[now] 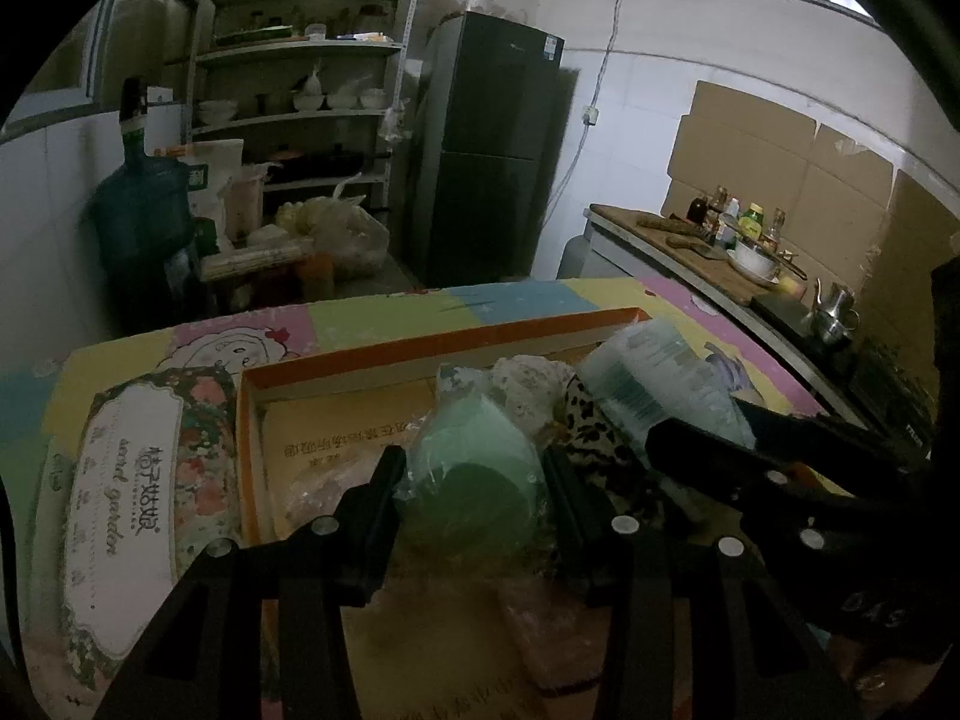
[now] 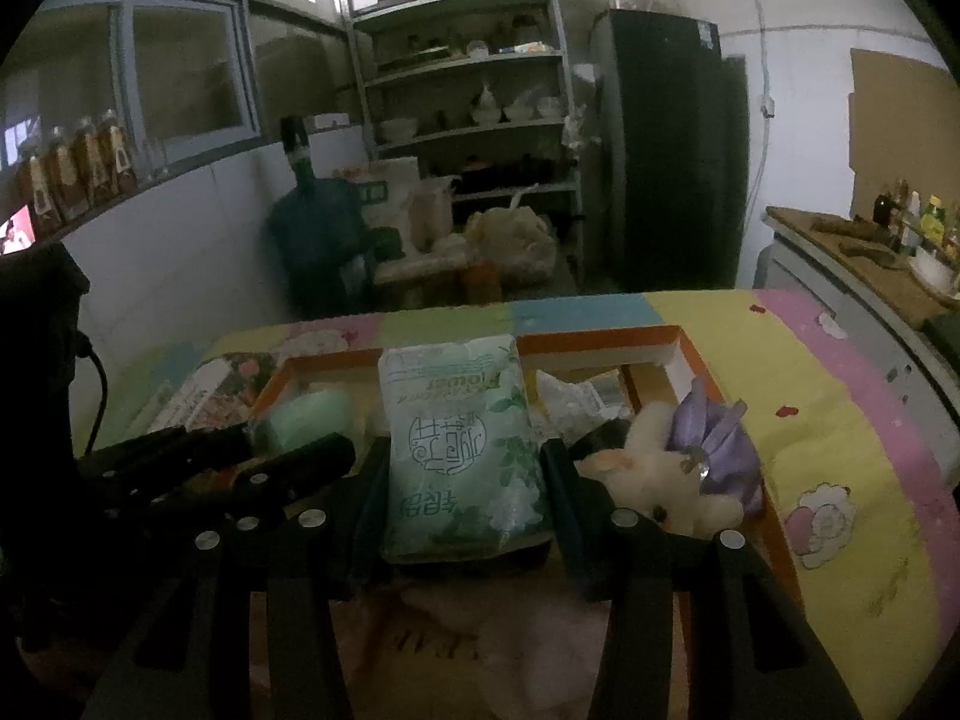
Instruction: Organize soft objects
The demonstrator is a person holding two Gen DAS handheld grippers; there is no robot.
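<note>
Floral tissue pack (image 1: 138, 516): lies flat on the tabletop (image 1: 372, 318), just outside the left wall of the orange-rimmed box (image 1: 444, 342); white label panel facing up.

Tabletop: covered with a pastel patchwork mat carrying cartoon prints.

Orange-rimmed box: shallow cardboard tray on the mat, open at the top, printed lettering on its floor.

Left gripper (image 1: 474, 498): reaches over the box; jaws pinch a green roll in clear wrap (image 1: 468, 480), one finger against each side of it.

Pale crumpled cloth (image 1: 534, 384) and leopard-print fabric (image 1: 594, 426): inside the box behind and right of the green roll, touching each other.

Right gripper (image 2: 465, 480): also over the box, just beside the left gripper; jaws pinch a green-and-white tissue packet (image 2: 462, 444), held upright with its floral print facing the camera.

Clear crinkled bag (image 2: 570, 402): lies in the box right of the packet.

Cream plush toy (image 2: 654, 474): rests against the box's right wall, a lilac ribbon bow (image 2: 720, 444) on it.

Kitchen counter (image 1: 672, 240): far right, carrying bottles and a bowl.
</note>
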